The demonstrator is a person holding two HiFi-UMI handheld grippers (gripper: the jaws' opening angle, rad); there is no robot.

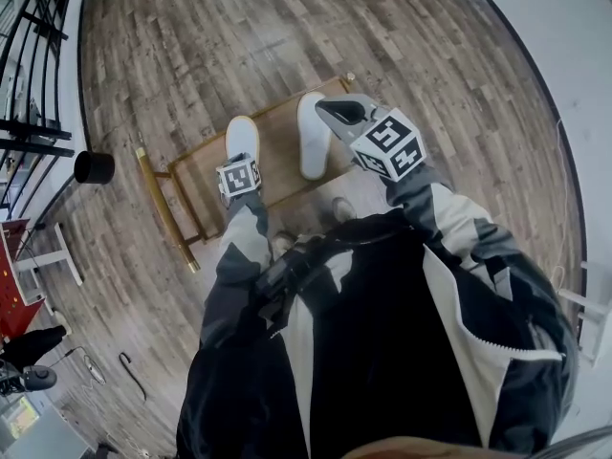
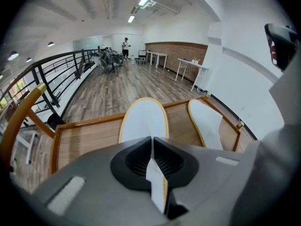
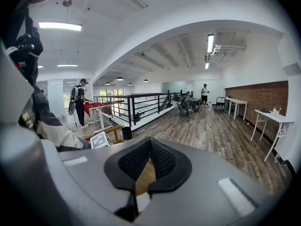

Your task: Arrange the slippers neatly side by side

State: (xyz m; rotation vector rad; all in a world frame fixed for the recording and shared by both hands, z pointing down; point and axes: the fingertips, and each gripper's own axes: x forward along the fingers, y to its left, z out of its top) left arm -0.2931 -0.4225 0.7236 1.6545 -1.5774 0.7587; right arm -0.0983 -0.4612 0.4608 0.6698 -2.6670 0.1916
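Observation:
Two white slippers with yellow rims lie on a low wooden rack [image 1: 277, 156] on the floor. The left slipper [image 1: 241, 140] stretches away from my left gripper [image 1: 238, 165], toe pointing away. In the left gripper view that slipper [image 2: 143, 120] runs straight ahead, and my left gripper [image 2: 153, 145] is shut on its near rim, a white and yellow strip pinched between the jaws. The right slipper [image 1: 314, 134] [image 2: 207, 122] lies a gap away, slightly angled. My right gripper [image 1: 332, 112] hovers over its right side, and in its own view the right gripper [image 3: 149, 144] is shut with nothing held.
A black round bin [image 1: 94, 166] stands left of the rack, by a black railing [image 1: 33, 75]. A red table [image 1: 13, 290] is at the far left. A white wall [image 1: 555, 55] runs along the right. A person [image 3: 79, 100] stands far off by the railing.

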